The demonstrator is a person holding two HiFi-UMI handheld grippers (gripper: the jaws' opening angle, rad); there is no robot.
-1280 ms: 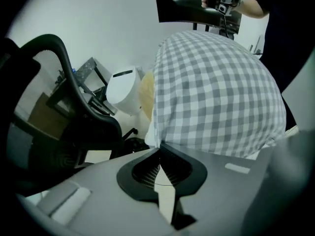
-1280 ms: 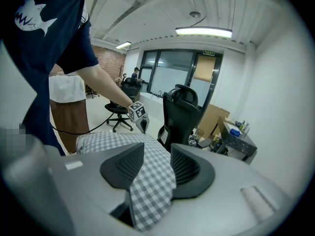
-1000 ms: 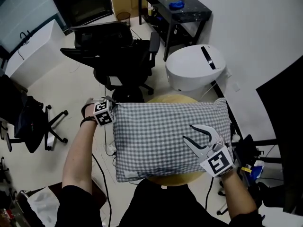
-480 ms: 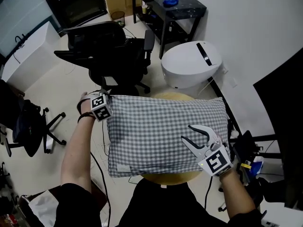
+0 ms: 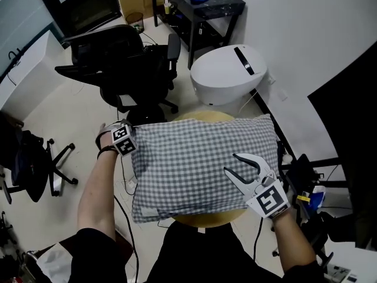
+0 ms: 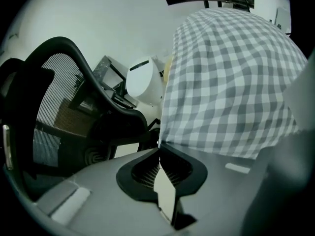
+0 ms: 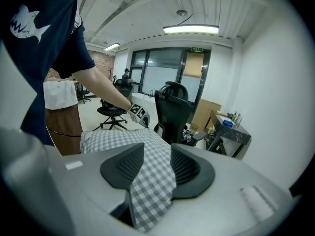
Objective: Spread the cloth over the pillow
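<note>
A grey-and-white checked cloth [image 5: 194, 158] covers the pillow, which is hidden beneath it, on a round wooden table [image 5: 206, 220]. My left gripper [image 5: 133, 138] is at the cloth's far left edge, shut on that edge. In the left gripper view the cloth [image 6: 231, 82] meets the tips of the closed left gripper [image 6: 160, 146]. My right gripper [image 5: 231, 164] lies on the cloth near its right front corner, jaws wide open. In the right gripper view a fold of cloth [image 7: 147, 181] runs loosely through the open right gripper [image 7: 156, 156].
A black office chair [image 5: 129, 69] stands just beyond the table. A white rounded appliance [image 5: 227, 75] sits on the floor behind it, and a black desk [image 5: 197, 5] stands further back. A second chair [image 5: 35, 164] is at the left and a dark stand [image 5: 306, 175] at the right.
The left gripper has shifted slightly left with the cloth's edge, and the cloth's left side sits a little further out. The right gripper keeps its place, still open.
</note>
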